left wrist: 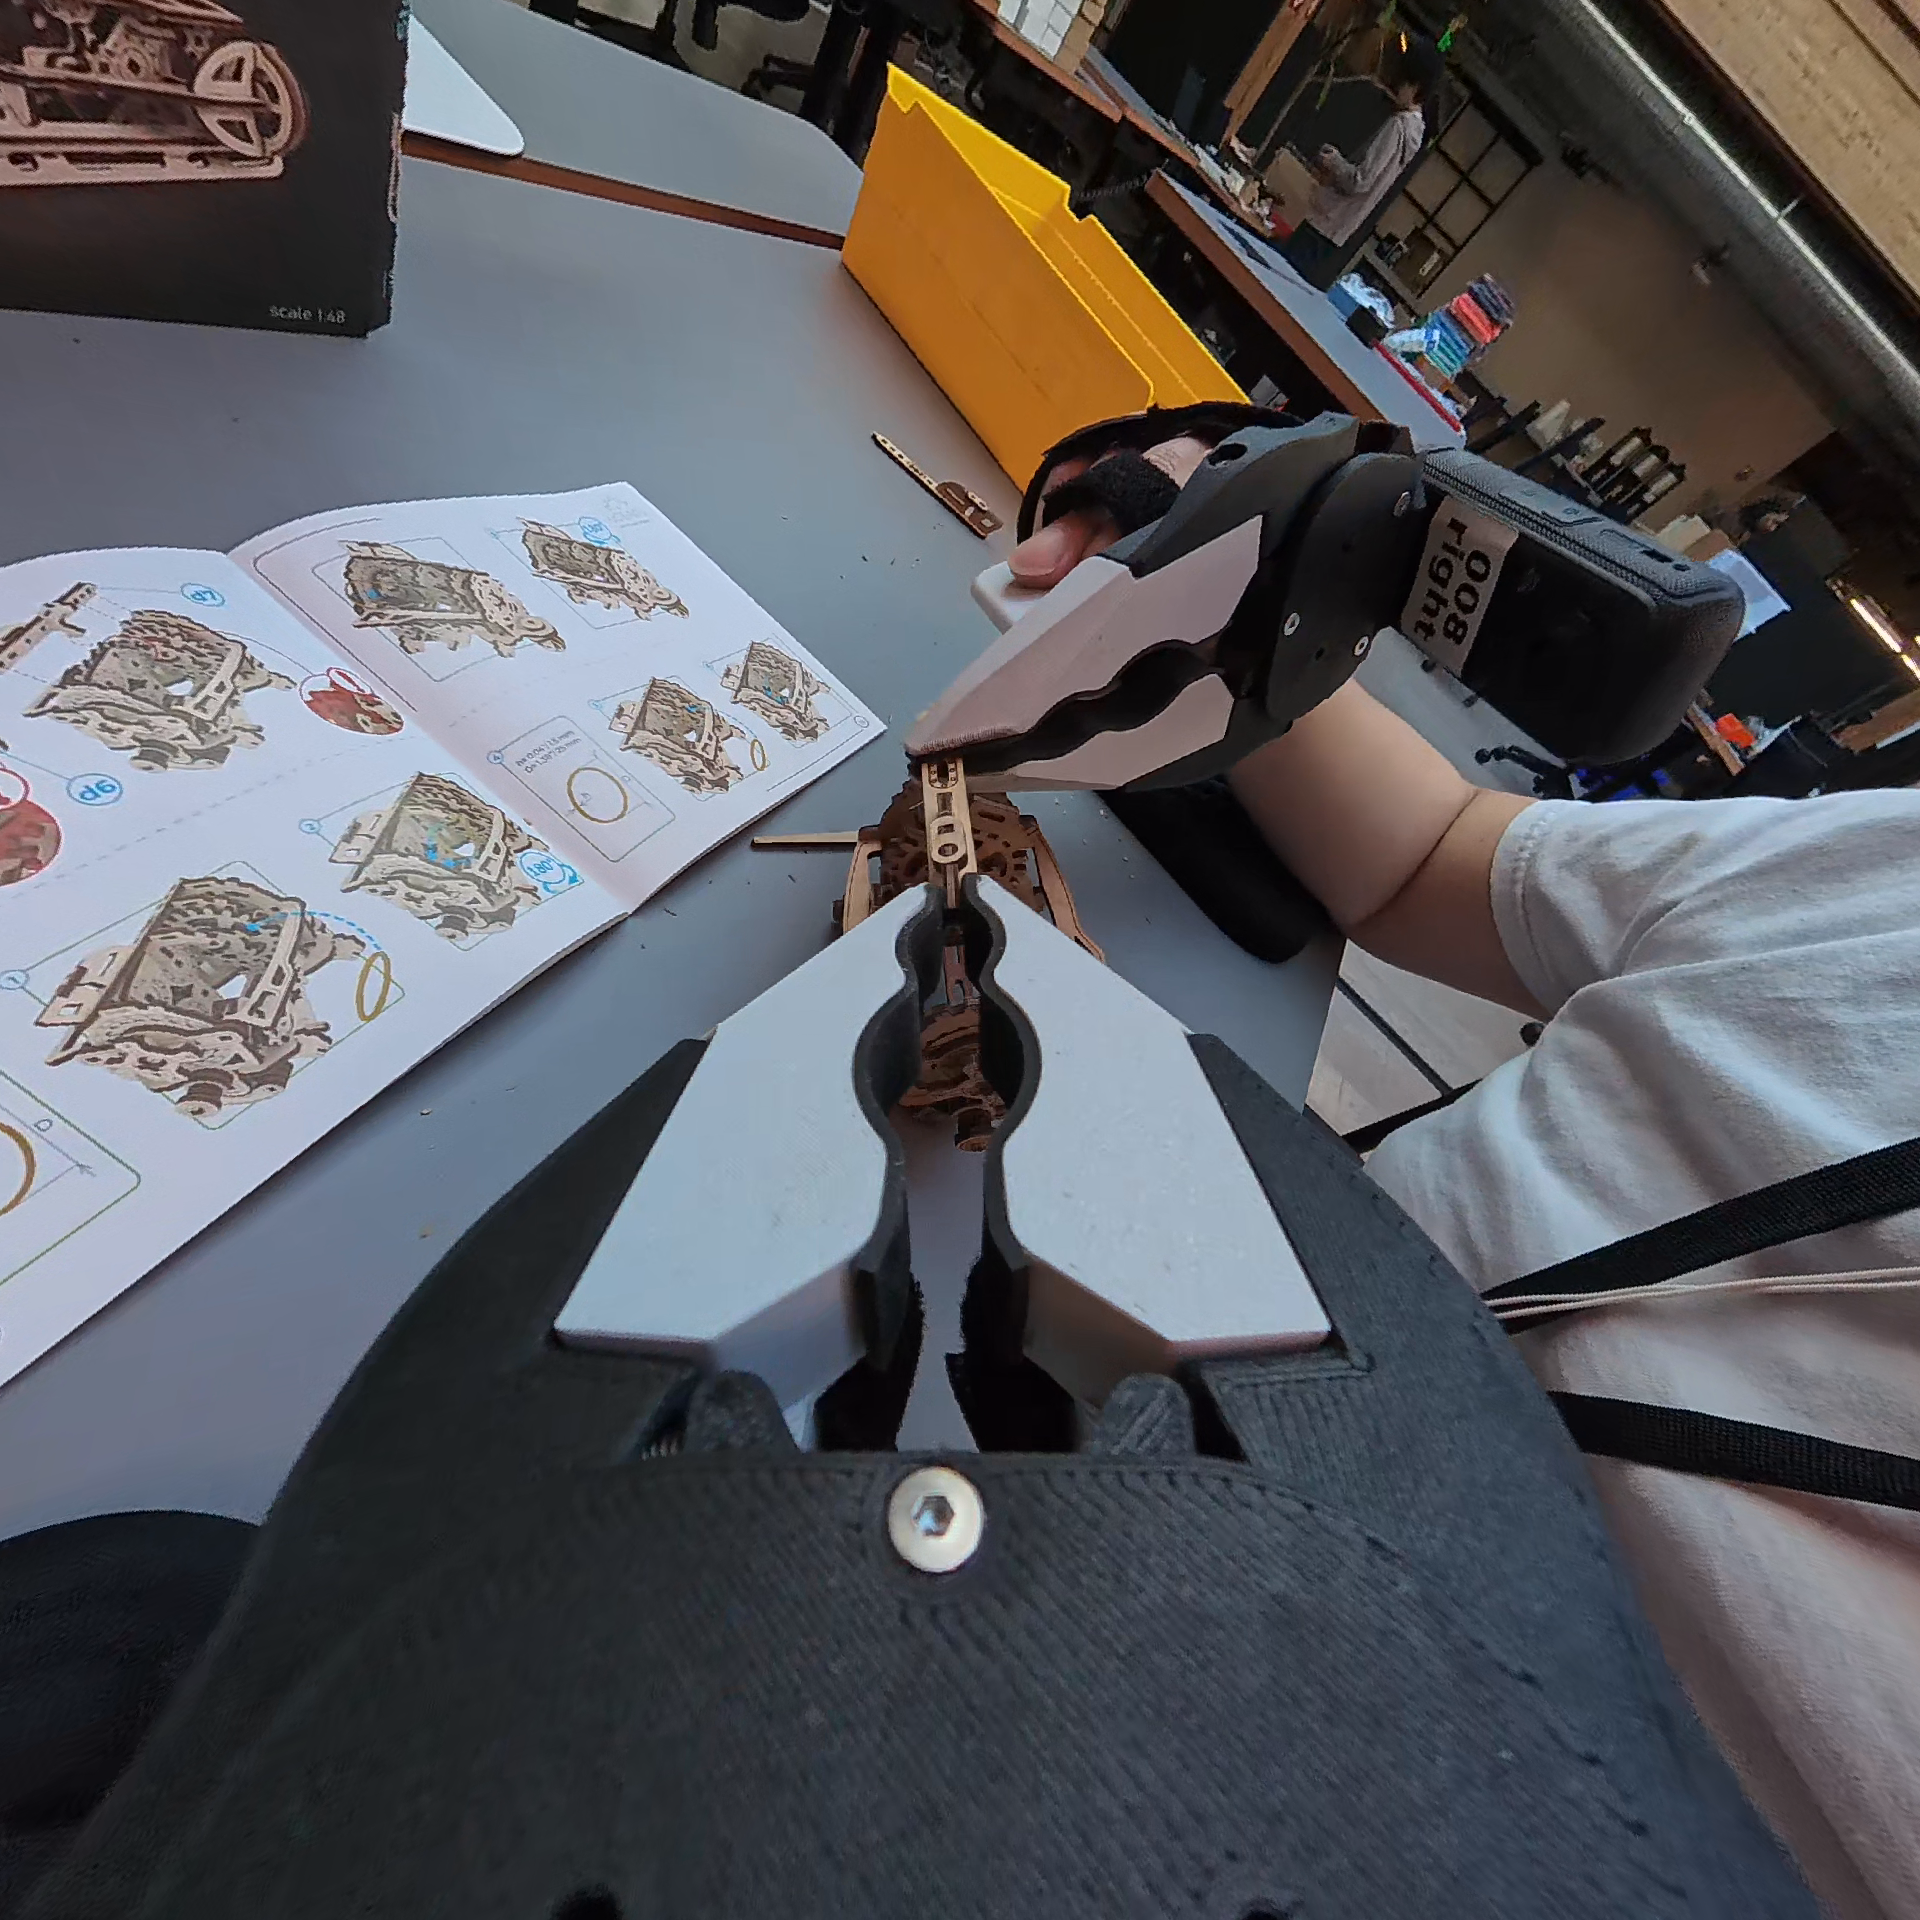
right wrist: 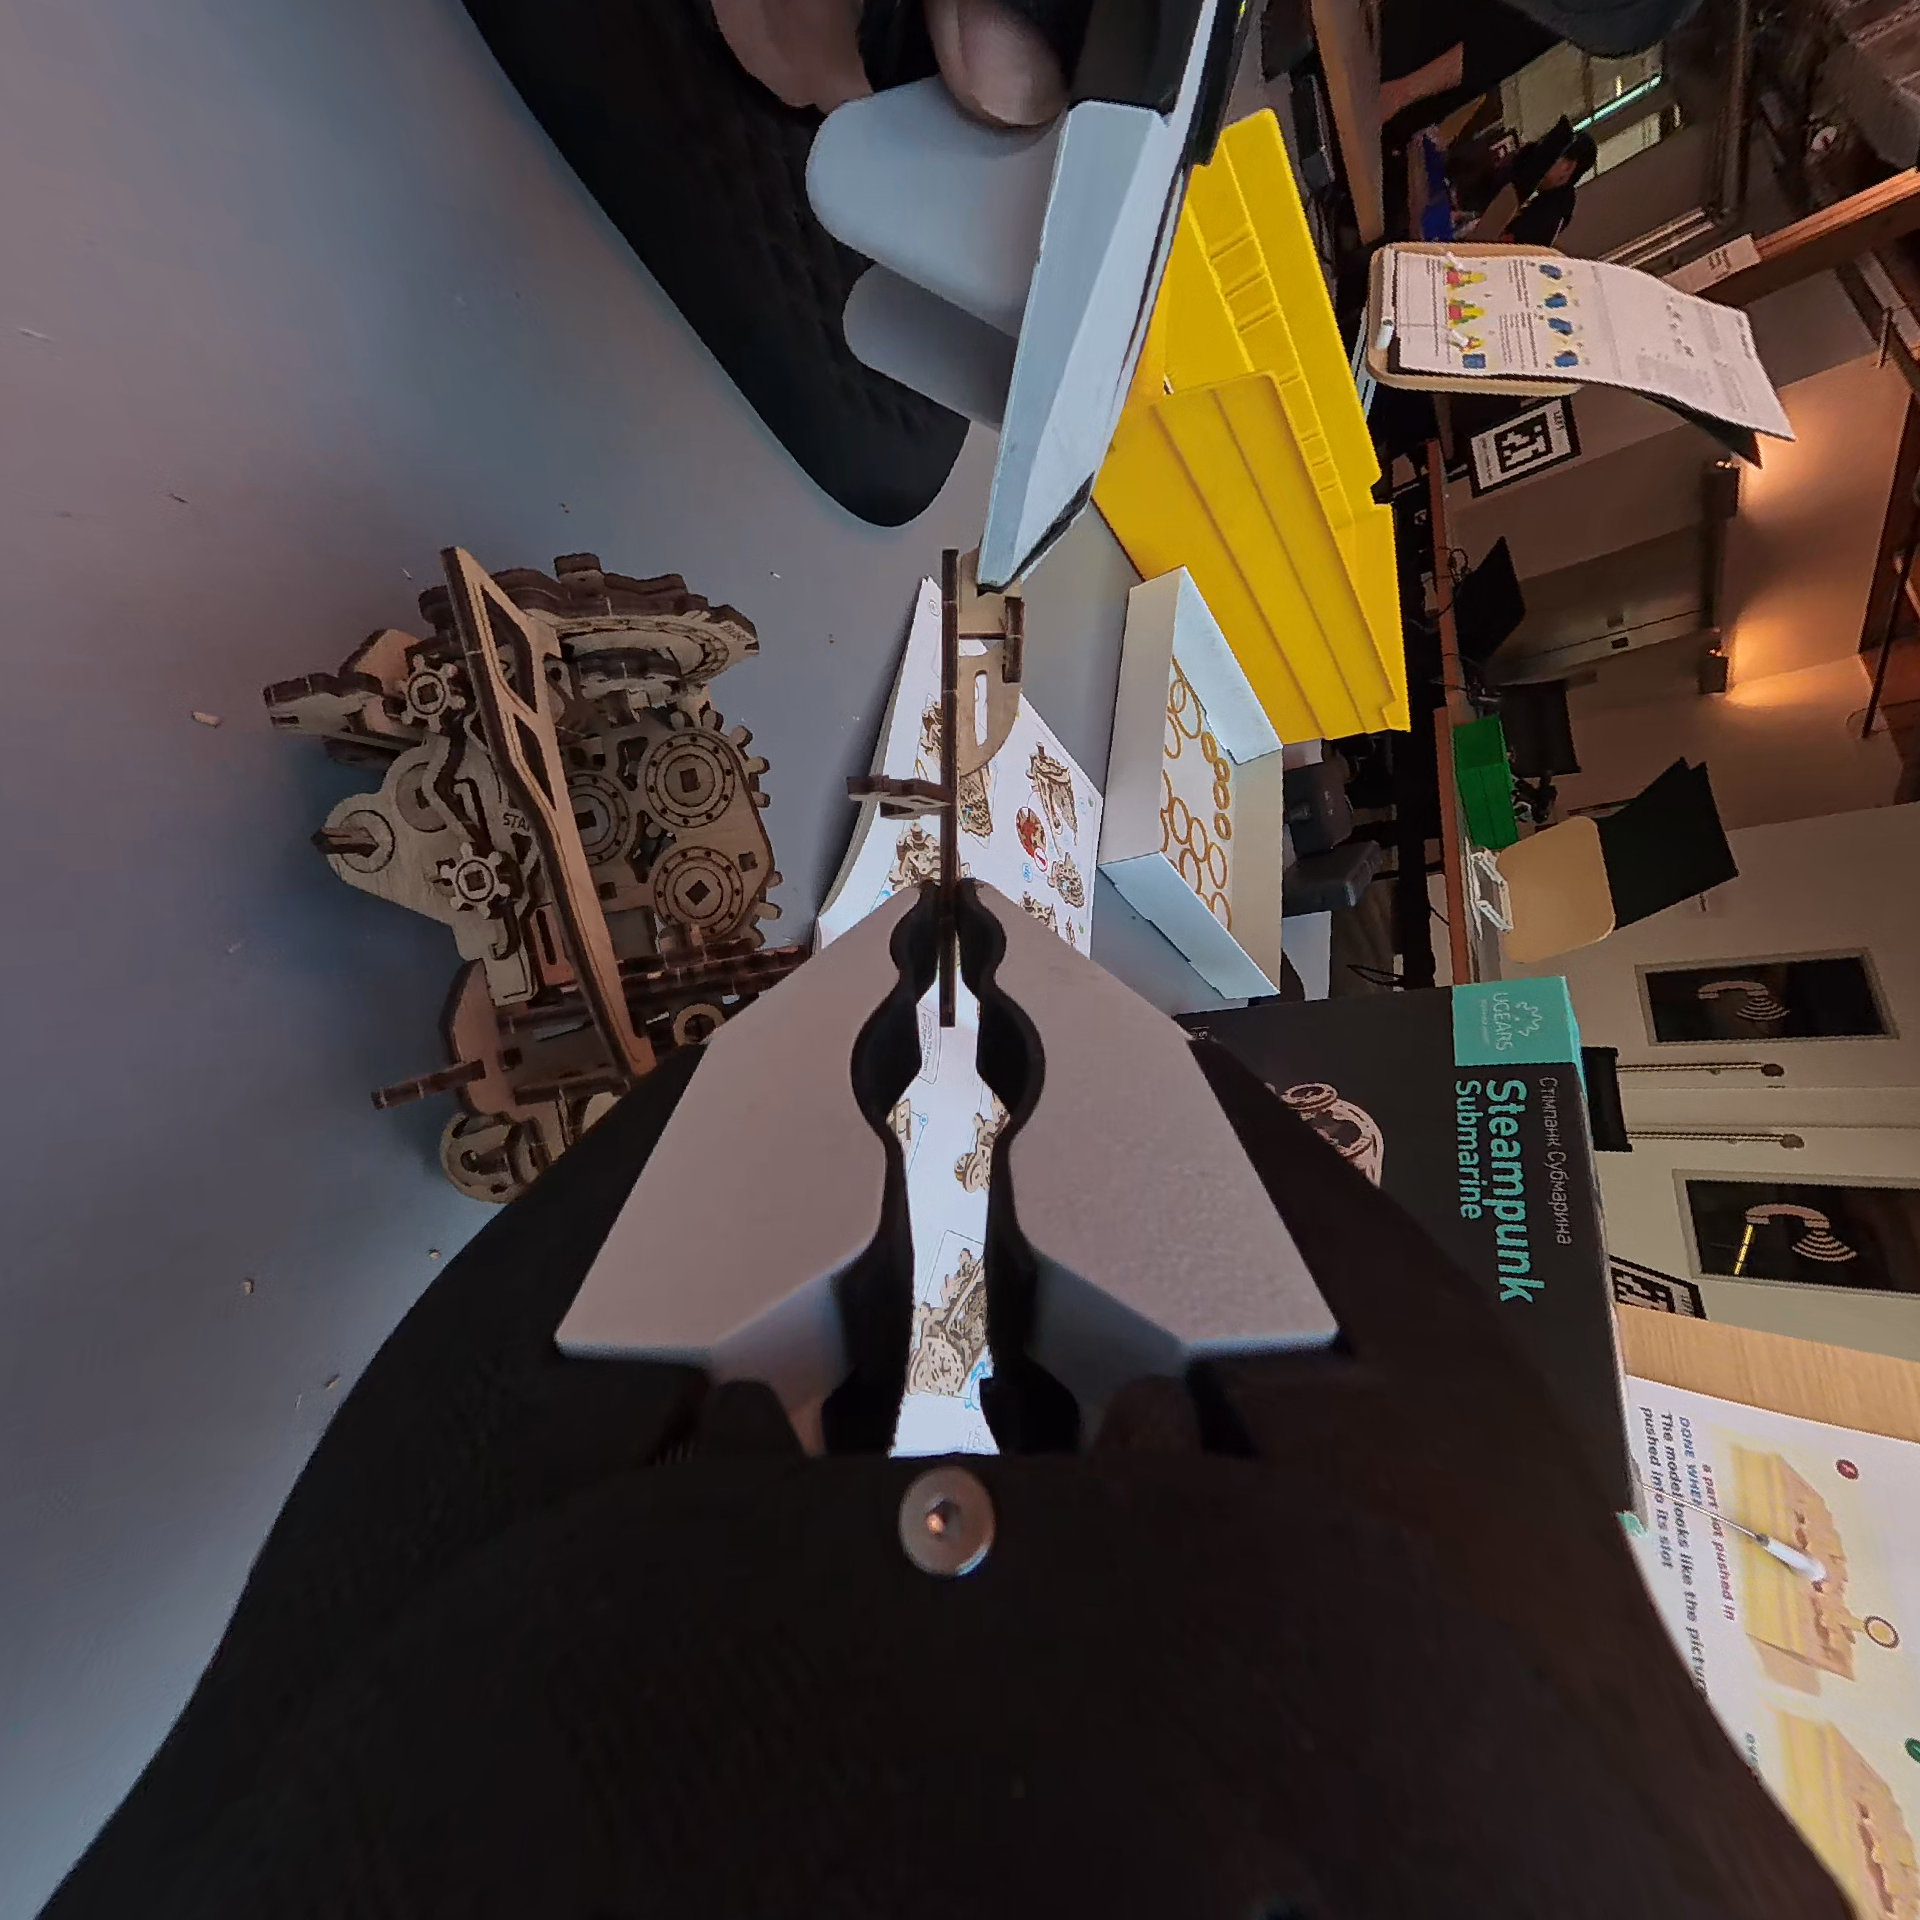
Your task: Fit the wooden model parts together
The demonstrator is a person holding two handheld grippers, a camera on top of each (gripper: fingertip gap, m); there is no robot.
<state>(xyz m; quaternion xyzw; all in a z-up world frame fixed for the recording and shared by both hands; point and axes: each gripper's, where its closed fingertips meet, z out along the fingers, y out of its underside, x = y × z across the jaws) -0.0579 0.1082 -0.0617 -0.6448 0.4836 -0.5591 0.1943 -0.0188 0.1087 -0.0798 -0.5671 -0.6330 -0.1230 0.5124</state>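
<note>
In the right wrist view my right gripper (right wrist: 948,896) is shut on a thin wooden strip (right wrist: 949,769), seen edge-on and held above the table. A small rounded wooden plate (right wrist: 985,712) sits on the strip at a right angle, and the left gripper's tips come down on it from above. In the left wrist view my left gripper (left wrist: 951,896) is shut on that plate's thin edge. The slotted strip (left wrist: 942,816) rises from it to the right gripper (left wrist: 935,755). The partly built wooden model (right wrist: 551,831) lies on the grey table to the left, apart from both grippers; it shows behind my left fingers (left wrist: 940,1049).
An open instruction booklet (left wrist: 364,779) lies to the left. A yellow bin (left wrist: 997,281), a black kit box (left wrist: 197,156) and a white box of rings (right wrist: 1184,790) stand farther back. A loose wooden strip (left wrist: 935,483) lies by the bin. A black pad (right wrist: 727,260) lies near the table edge. Some 5 centimetres of space lies between my two pairs of fingers.
</note>
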